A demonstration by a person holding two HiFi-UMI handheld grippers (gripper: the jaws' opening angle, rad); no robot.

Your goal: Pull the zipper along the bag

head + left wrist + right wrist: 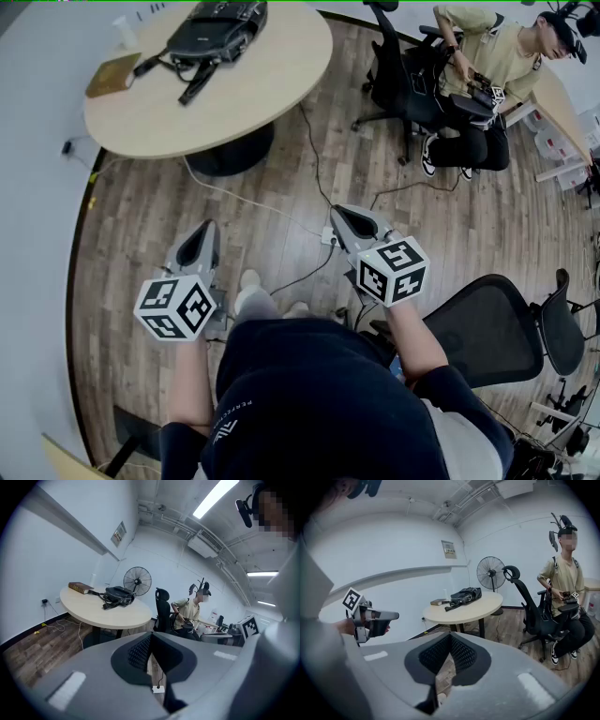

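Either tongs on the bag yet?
Apart. Head view: the bag lies on the round table, while the left tongs and right tongs, both shut and empty, hang over the floor well short of it.

Both my grippers closed, held out low in front of me

My left gripper point(207, 228) and my right gripper point(339, 211) sit side by side, well apart, each pointing forward and tilted a little downward. In each gripper's own view the jaws are pressed together, pad against pad. The left marker cube point(175, 307) and the right marker cube point(393, 270) ride at the rear of each gripper, over my hands. My hands seem wrapped round the handles beneath, though the cubes hide most of them. My bare left forearm point(190, 384) and right forearm point(419, 339) reach forward from dark sleeves point(176, 445).
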